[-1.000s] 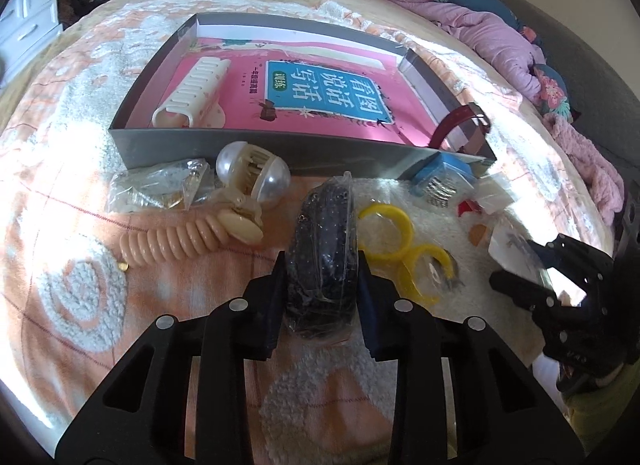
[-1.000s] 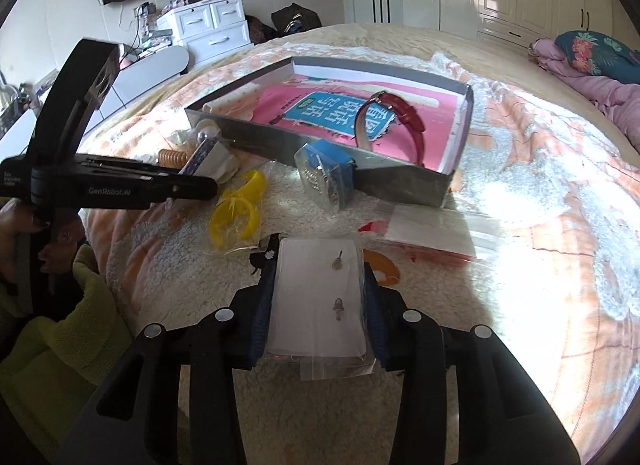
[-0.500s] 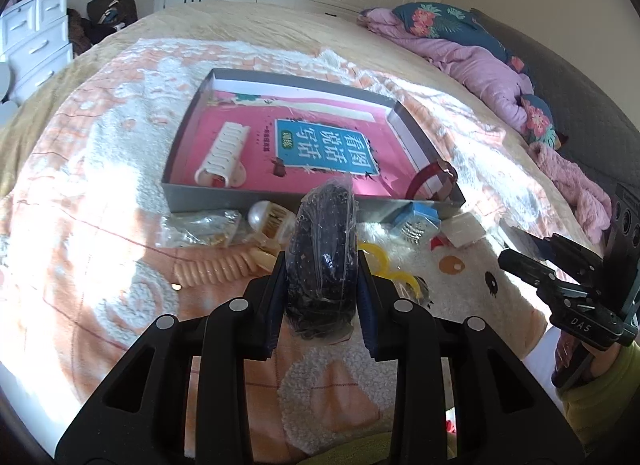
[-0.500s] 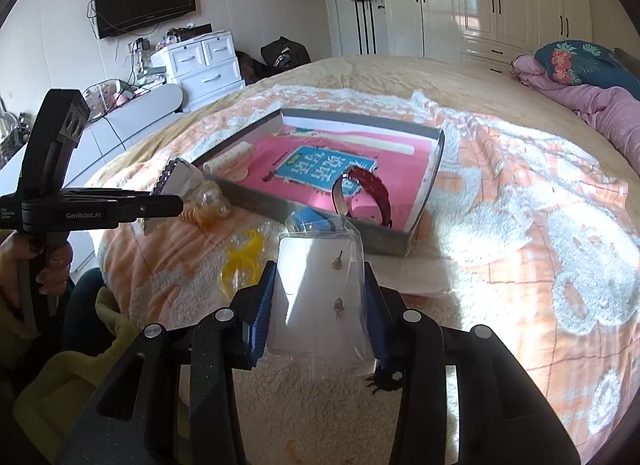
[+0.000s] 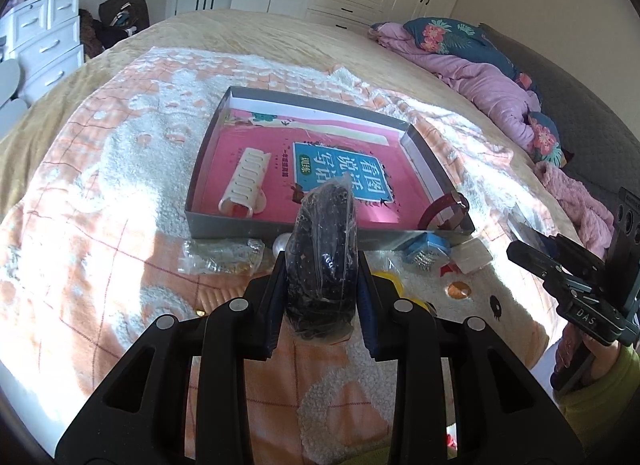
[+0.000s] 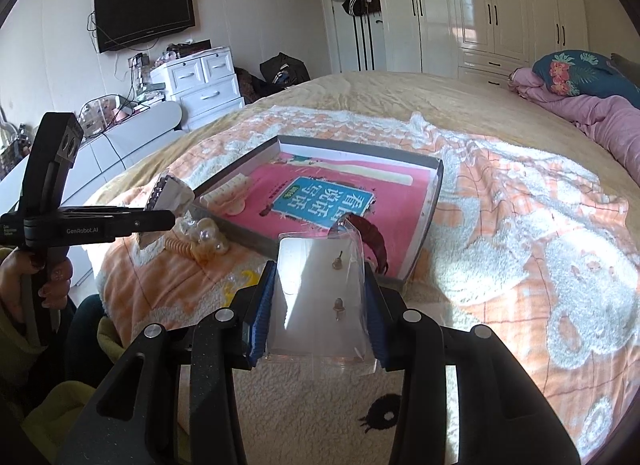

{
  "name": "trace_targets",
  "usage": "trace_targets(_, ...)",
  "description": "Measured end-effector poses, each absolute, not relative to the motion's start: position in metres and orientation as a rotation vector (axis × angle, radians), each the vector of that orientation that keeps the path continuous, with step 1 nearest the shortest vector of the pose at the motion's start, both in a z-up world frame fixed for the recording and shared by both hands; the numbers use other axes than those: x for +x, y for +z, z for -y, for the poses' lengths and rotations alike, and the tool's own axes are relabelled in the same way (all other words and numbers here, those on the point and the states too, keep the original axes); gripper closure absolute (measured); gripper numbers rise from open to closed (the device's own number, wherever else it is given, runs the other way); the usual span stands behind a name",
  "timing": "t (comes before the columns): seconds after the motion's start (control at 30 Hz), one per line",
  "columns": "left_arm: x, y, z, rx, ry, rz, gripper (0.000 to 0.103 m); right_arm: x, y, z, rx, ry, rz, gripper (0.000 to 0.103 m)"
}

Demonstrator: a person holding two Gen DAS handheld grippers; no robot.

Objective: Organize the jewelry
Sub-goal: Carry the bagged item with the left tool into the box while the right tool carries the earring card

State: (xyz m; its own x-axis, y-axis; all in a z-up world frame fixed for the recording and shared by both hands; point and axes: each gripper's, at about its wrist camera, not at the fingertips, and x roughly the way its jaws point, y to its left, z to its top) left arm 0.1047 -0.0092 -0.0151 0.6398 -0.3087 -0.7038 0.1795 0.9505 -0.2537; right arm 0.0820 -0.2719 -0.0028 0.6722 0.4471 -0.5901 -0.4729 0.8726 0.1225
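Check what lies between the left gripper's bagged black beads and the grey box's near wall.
Left wrist view: past the bagged black beads lie a clear bag of trinkets and a pearly ball, hard against the grey box.

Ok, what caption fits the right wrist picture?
Right tool holding a clear earring packet above the bed, near the grey tray.

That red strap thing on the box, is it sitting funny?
Yes. The red strap is not lying flat inside the gray box like the cream hair clip. It arches over the box's near right corner, half in and half out, so it looks ready to slip off.
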Motion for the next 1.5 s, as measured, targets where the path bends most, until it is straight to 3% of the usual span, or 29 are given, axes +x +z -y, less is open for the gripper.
trace_targets(0.9, 0.169, -0.010, 0.026, -0.144, -0.263, -0.856, 0.080, 0.154, 0.023, 0.265, -0.043, 0.521, -0.600, 0.064)
trace_targets(1.5, 0.205, -0.029, 0.045, -0.095, -0.263, -0.916, 0.080, 0.218, -0.004, 0.270, -0.039, 0.493, -0.718, 0.064)
